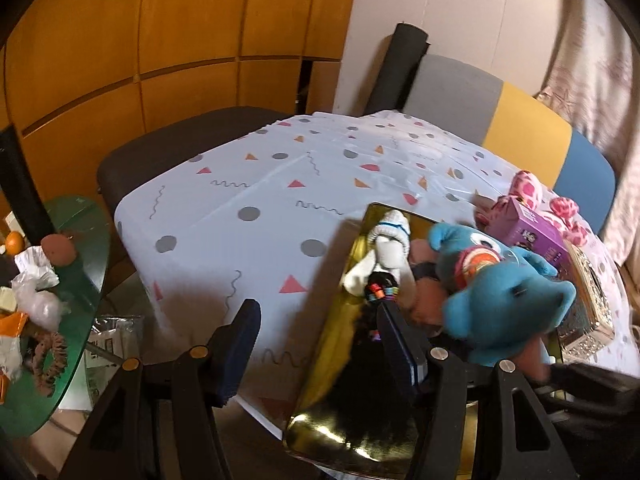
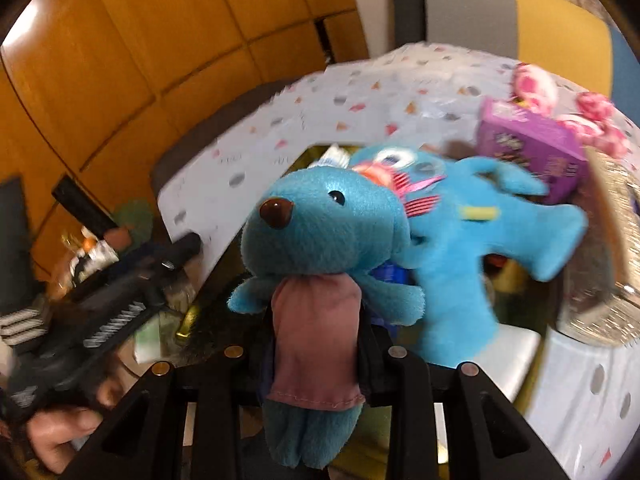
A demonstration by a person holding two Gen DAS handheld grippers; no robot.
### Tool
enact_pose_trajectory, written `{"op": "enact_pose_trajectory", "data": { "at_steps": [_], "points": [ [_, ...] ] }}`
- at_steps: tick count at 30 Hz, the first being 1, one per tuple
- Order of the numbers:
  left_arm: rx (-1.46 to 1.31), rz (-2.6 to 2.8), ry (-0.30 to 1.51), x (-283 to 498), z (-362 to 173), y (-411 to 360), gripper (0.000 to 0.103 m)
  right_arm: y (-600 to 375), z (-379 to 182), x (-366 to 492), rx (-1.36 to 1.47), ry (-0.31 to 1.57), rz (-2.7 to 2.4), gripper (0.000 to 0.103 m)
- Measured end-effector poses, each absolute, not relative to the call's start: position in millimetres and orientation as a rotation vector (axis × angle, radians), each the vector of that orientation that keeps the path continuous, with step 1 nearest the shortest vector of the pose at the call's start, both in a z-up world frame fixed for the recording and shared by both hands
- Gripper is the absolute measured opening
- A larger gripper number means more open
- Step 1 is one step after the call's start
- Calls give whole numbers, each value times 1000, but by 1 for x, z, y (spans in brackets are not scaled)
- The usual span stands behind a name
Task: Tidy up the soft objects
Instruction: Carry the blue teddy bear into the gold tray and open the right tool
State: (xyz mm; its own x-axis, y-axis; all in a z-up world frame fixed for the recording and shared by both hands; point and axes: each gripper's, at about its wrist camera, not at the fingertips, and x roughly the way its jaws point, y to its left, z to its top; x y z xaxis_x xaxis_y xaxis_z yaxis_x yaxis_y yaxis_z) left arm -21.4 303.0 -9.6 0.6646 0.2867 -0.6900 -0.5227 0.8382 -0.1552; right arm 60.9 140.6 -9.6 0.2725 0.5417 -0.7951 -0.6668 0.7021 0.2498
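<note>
Right wrist view: the right tool (image 2: 316, 344) is clamped on a small blue plush bear (image 2: 320, 240) at its pink-shirted torso, the toy held clear above the gold tray (image 1: 352, 444). The left tool (image 1: 316, 344) stands apart with nothing between its fingers; its right finger hangs over the tray's left part, its left finger over the patterned cloth of the desk (image 1: 240, 200).

Progress, as judged: partly done. A larger blue plush (image 2: 472, 248) and a white and black doll (image 1: 388, 256) already lie in the tray. The bear is not yet set down. A pink spotted plush (image 1: 528, 192) sits outside the tray near the desk's far right edge, behind a purple box (image 1: 536, 232), and is probably still to be collected.

Clearances: the left and far parts of the desk are open cloth. The right side is crowded by the purple box and a glittery silver box (image 1: 588, 312) just beside the tray. A cluttered green side table (image 1: 84, 240) stands beyond the desk's left edge.
</note>
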Motion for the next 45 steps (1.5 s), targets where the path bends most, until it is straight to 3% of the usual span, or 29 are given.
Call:
{"op": "enact_pose_trajectory", "data": {
  "at_steps": [8,14,26,28,42,45],
  "points": [
    [-355,461,705,-23,-10,301,63,165,-57,71,-253,1061,766,32],
    [-349,446,707,-22,-10,294,65,166,-60,64,-309,1014,753,38],
    [-331,429,696,-25,-4,283,67,148,-41,57,-232,952,770,46],
    [-326,425,694,-25,-3,280,68,143,-37,54,-224,935,759,51],
    [-276,347,684,-24,9,246,73,80,-6,47,-116,808,601,51],
    [-257,307,685,-21,11,229,76,57,4,46,-92,766,523,57]
  ]
}}
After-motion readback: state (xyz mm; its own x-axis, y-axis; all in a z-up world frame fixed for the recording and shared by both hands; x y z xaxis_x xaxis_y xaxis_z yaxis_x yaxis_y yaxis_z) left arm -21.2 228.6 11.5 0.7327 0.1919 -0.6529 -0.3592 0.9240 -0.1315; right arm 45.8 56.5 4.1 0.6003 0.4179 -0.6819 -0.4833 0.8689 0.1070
